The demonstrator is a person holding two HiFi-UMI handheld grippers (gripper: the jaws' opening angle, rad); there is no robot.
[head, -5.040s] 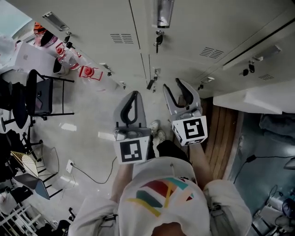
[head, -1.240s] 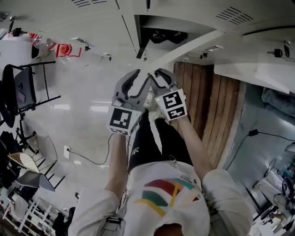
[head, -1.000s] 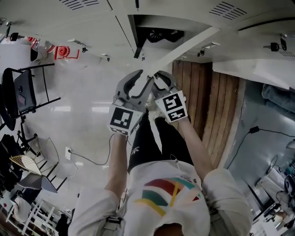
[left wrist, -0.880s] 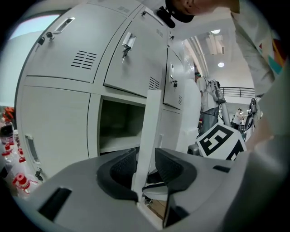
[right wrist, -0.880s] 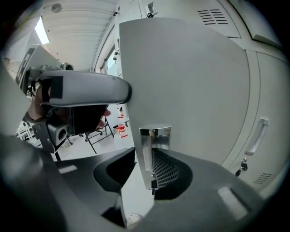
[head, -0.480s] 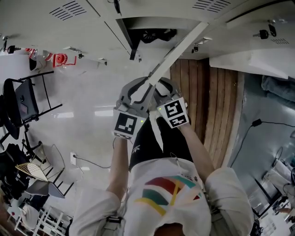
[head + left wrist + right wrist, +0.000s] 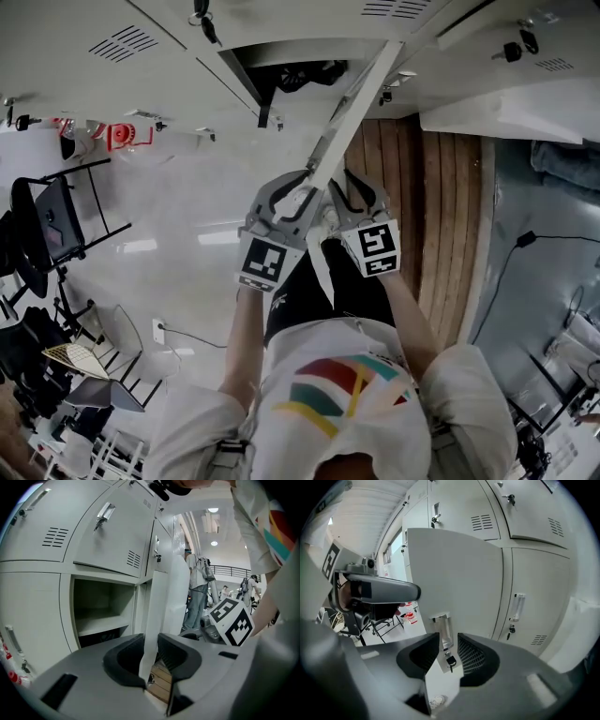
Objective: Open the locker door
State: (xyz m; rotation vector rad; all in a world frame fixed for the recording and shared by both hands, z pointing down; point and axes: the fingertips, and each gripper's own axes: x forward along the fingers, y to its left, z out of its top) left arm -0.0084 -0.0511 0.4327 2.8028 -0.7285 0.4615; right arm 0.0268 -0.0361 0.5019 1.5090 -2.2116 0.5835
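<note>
The pale grey locker door (image 7: 356, 103) stands swung out, seen edge-on in the head view, with the dark open compartment (image 7: 300, 70) behind it. My left gripper (image 7: 298, 192) is shut on the door's free edge; the left gripper view shows that edge (image 7: 159, 602) pinched between the pads (image 7: 168, 651) of the gripper (image 7: 150, 641). My right gripper (image 7: 359, 192) sits just right of the door end, open. Its own view looks at the door's outer face (image 7: 454, 573), where the handle (image 7: 442, 630) and hanging key (image 7: 450, 660) lie in the gap of the gripper (image 7: 448, 651).
More shut lockers with keys (image 7: 200, 19) run along the wall. A wooden strip of floor (image 7: 422, 216) lies to the right, a black chair (image 7: 56, 220) and red items (image 7: 117, 136) to the left. People (image 7: 199, 588) stand in the distance.
The door has swung further out from the locker. Both grippers came back toward the person; the left closed on the door edge and the right shifted to the right of it.
</note>
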